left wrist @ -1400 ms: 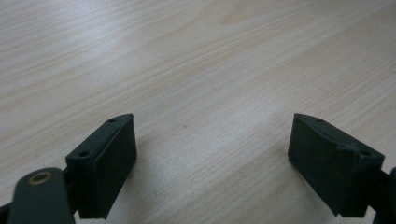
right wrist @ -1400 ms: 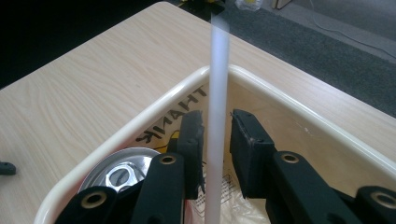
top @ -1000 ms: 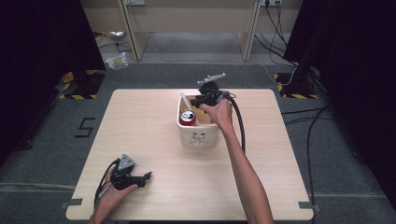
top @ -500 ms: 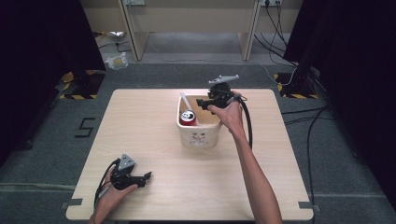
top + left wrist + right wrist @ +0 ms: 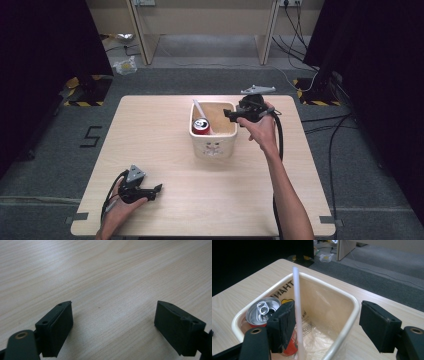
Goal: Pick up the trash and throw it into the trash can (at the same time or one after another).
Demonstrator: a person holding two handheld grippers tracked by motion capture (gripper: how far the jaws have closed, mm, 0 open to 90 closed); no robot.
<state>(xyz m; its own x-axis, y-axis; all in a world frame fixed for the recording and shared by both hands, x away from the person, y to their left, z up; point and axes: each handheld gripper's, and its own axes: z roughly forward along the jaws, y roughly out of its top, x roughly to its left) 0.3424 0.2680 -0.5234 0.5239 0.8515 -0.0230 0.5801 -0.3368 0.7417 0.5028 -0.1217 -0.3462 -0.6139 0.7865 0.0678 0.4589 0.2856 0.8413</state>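
A cream bin (image 5: 214,142) stands at the table's middle, holding a red can (image 5: 201,126) and a white straw (image 5: 198,108) that leans in its far left corner. My right gripper (image 5: 231,116) hovers at the bin's right rim, pointing left over it. Its jaws have just been opening and nothing is pressed between them. In the right gripper view the straw (image 5: 296,295) stands beyond the open right gripper (image 5: 327,307), next to the can (image 5: 263,310) and a crumpled clear wrapper (image 5: 312,335). My left gripper (image 5: 155,190) lies open on the table's front left; in its own view the left gripper (image 5: 113,305) frames bare wood.
The wooden table (image 5: 150,130) has free room left and in front of the bin. Behind it, on the grey floor, stand a desk's legs (image 5: 142,35), a crumpled bag (image 5: 123,65) and cables (image 5: 320,80). Dark curtains hang on both sides.
My right gripper has moved right, from over the bin's middle to its right rim, and its jaws have opened. The left hand has stayed put.
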